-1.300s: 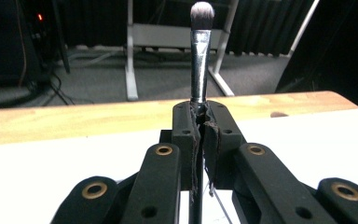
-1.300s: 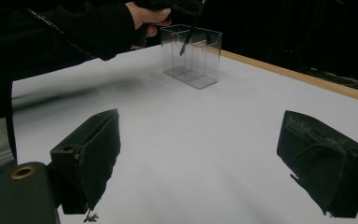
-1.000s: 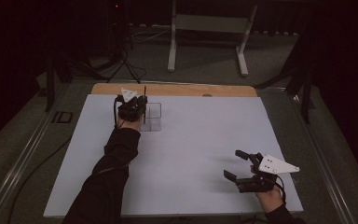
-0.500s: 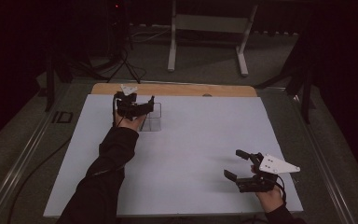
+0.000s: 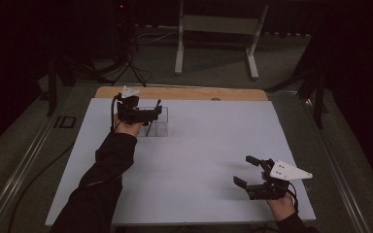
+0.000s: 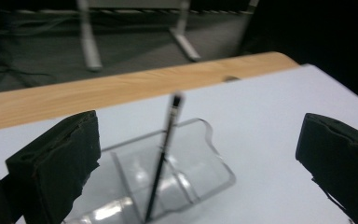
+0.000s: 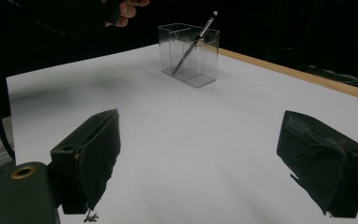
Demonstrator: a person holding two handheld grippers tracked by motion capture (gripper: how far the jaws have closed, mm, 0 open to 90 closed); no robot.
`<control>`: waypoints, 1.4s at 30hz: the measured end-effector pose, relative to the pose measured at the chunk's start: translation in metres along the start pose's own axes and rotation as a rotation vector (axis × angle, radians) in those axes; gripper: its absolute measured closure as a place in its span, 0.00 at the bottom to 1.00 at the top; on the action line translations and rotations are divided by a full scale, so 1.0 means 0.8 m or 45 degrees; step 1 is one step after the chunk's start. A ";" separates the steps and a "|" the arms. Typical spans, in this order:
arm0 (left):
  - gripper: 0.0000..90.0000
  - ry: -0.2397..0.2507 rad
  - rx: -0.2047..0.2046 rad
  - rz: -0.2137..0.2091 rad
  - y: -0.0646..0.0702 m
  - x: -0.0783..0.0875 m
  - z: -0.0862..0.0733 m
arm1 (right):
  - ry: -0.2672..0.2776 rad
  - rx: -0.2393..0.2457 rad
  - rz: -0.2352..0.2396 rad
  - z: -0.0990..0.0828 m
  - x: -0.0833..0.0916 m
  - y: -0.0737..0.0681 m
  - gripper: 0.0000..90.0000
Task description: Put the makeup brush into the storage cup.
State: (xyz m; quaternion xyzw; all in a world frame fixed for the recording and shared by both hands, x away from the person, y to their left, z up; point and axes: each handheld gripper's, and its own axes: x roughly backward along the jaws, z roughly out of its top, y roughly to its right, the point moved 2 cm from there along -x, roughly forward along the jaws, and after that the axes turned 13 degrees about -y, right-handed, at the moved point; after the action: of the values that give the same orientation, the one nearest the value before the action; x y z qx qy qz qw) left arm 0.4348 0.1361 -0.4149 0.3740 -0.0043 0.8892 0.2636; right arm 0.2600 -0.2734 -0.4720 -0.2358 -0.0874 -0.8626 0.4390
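Note:
A clear plastic holder [image 5: 159, 127] stands at the far left of the white table [image 5: 199, 145]. A black pen [image 5: 152, 120] leans inside it, tip down. My left gripper [image 5: 156, 112] hovers just above and beside the holder; its jaws have just been opening and stand wide, with nothing pressed between them. In the left gripper view the pen [image 6: 164, 158] rises from the holder [image 6: 205, 161] below my left gripper [image 6: 200, 126]. My right gripper [image 5: 245, 171] rests open near the front right of the table, empty. The right gripper view looks between my right gripper [image 7: 200, 126] jaws toward the holder [image 7: 189, 53] and pen [image 7: 195, 43].
A wooden strip [image 5: 184, 93] runs along the table's far edge. Beyond it a metal stand [image 5: 213, 34] and tripod legs [image 5: 126, 68] stand on the dark floor. The person's left hand [image 7: 121, 7] shows near the holder.
My left gripper let go of the pen, opened wide and rose a little from the holder, tilting level. The pen now leans in the holder. The right gripper stayed put.

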 end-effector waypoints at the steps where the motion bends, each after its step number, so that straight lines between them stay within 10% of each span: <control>1: 0.01 0.017 -0.019 -0.006 0.000 0.002 -0.001 | 0.000 0.000 0.000 0.000 0.000 0.000 0.15; 12: 0.01 0.031 -0.225 -0.175 0.009 0.046 -0.017 | -0.013 -0.006 -0.008 -0.001 -0.001 0.001 0.15; 42: 0.01 0.024 -0.421 -0.427 0.037 0.102 -0.100 | -0.029 -0.012 -0.017 -0.003 -0.003 0.003 0.15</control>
State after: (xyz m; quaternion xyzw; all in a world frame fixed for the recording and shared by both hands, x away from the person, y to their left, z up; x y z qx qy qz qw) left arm 0.3204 0.1648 -0.4122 0.3128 -0.0850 0.8237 0.4653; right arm 0.2625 -0.2741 -0.4755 -0.2471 -0.0897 -0.8632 0.4311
